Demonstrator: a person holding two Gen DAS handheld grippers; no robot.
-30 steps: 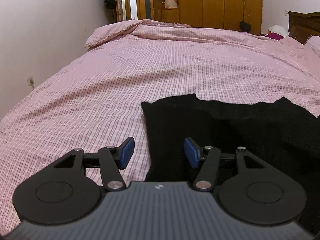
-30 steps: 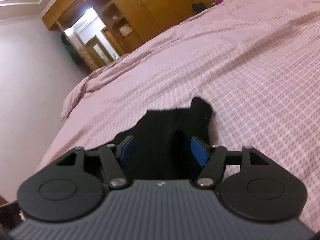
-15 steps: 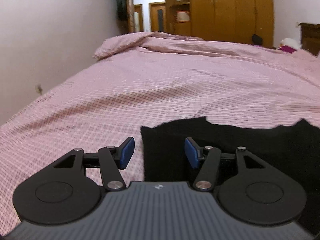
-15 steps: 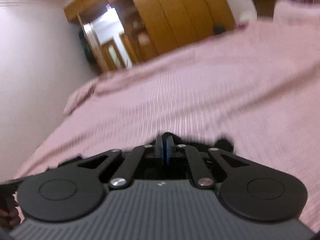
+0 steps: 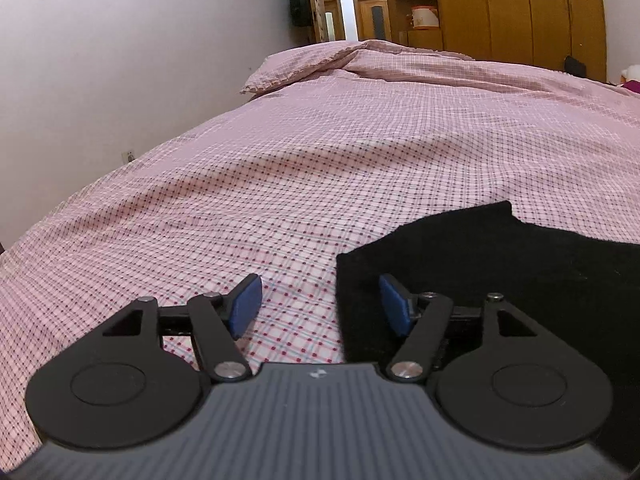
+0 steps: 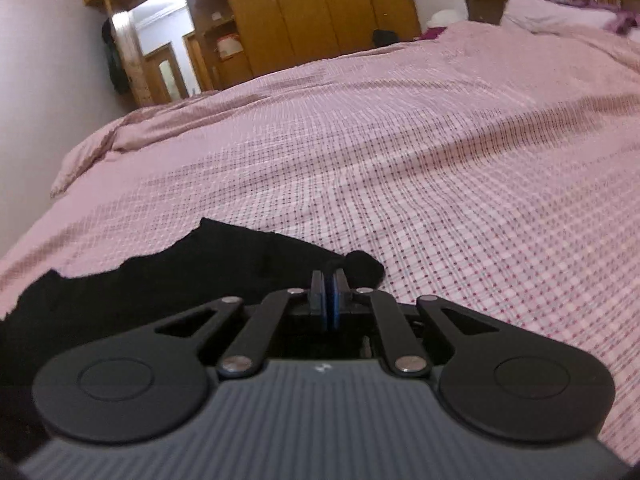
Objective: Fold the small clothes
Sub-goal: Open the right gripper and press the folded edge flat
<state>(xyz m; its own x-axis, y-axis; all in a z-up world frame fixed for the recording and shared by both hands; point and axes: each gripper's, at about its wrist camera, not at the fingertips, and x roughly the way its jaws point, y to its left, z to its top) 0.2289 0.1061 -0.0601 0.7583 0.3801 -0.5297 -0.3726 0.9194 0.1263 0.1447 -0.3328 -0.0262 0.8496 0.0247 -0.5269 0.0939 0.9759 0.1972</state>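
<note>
A black garment (image 5: 500, 264) lies flat on the pink checked bedspread (image 5: 320, 152). In the left wrist view my left gripper (image 5: 320, 304) is open and empty, low over the bed; the garment's left edge runs between its blue pads, the right pad (image 5: 394, 306) over the cloth. In the right wrist view my right gripper (image 6: 329, 294) is shut on the black garment (image 6: 192, 276), pinching a bunched edge near its right end; a small black lump sticks out just past the fingertips.
The bedspread (image 6: 440, 160) stretches far ahead, rumpled at the far left corner (image 5: 304, 64). Wooden wardrobes (image 5: 520, 8) and a doorway stand beyond. A white wall (image 5: 100, 60) runs along the bed's left side. Pillows (image 6: 552, 12) lie far right.
My right gripper closed on the garment's edge; it was open a second ago. My left gripper stayed open and shifted left, so the garment's left edge now lies between its pads.
</note>
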